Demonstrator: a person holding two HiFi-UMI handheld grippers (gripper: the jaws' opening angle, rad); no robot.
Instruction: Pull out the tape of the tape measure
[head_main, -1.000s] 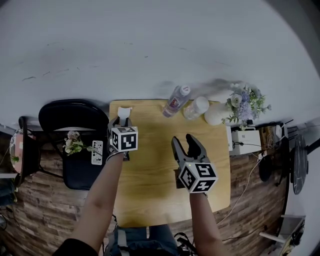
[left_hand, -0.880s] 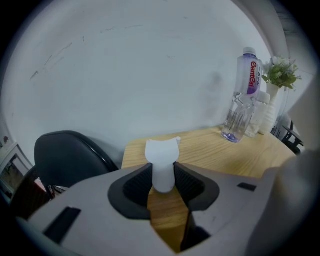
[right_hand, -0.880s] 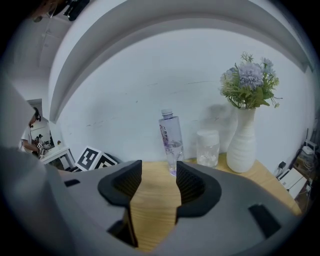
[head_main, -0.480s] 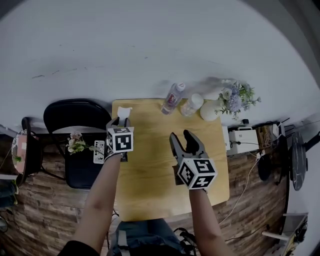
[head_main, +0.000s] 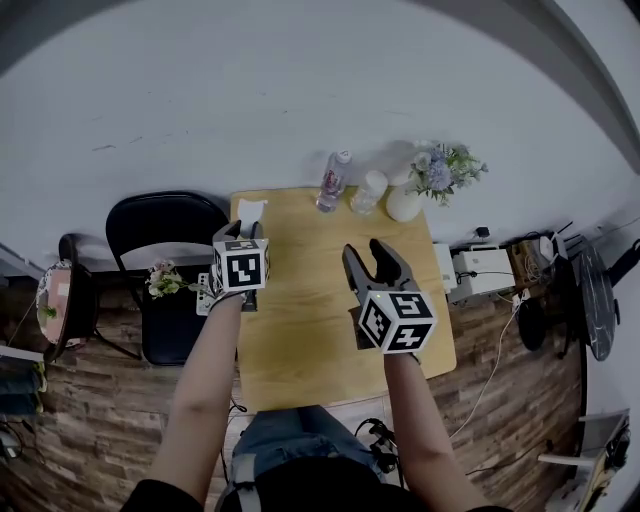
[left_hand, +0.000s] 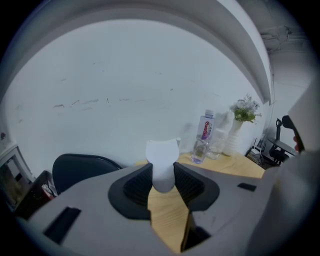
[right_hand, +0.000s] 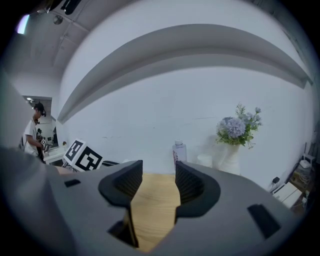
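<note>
A white tape measure (head_main: 249, 210) is at the far left corner of the wooden table (head_main: 300, 330). My left gripper (head_main: 240, 233) reaches it there. In the left gripper view the white tape measure (left_hand: 162, 155) stands upright between the dark ribbed pads (left_hand: 137, 182), which press on both its sides, so my left gripper (left_hand: 163, 176) is shut on it. My right gripper (head_main: 368, 262) hovers over the middle of the table, apart from the tape measure. Its jaws stand open in the right gripper view (right_hand: 159, 182), with only bare wood between them.
A clear water bottle (head_main: 333, 181), a pale jar (head_main: 368, 192) and a white vase of flowers (head_main: 405, 202) line the table's far edge. A black chair (head_main: 165, 225) stands left of the table. White boxes with cables (head_main: 485, 272) sit on the floor at the right.
The head view has tilted, so the table and both grippers sit a little differently in the picture. The left gripper stays at the white tape measure. The right gripper has barely moved.
</note>
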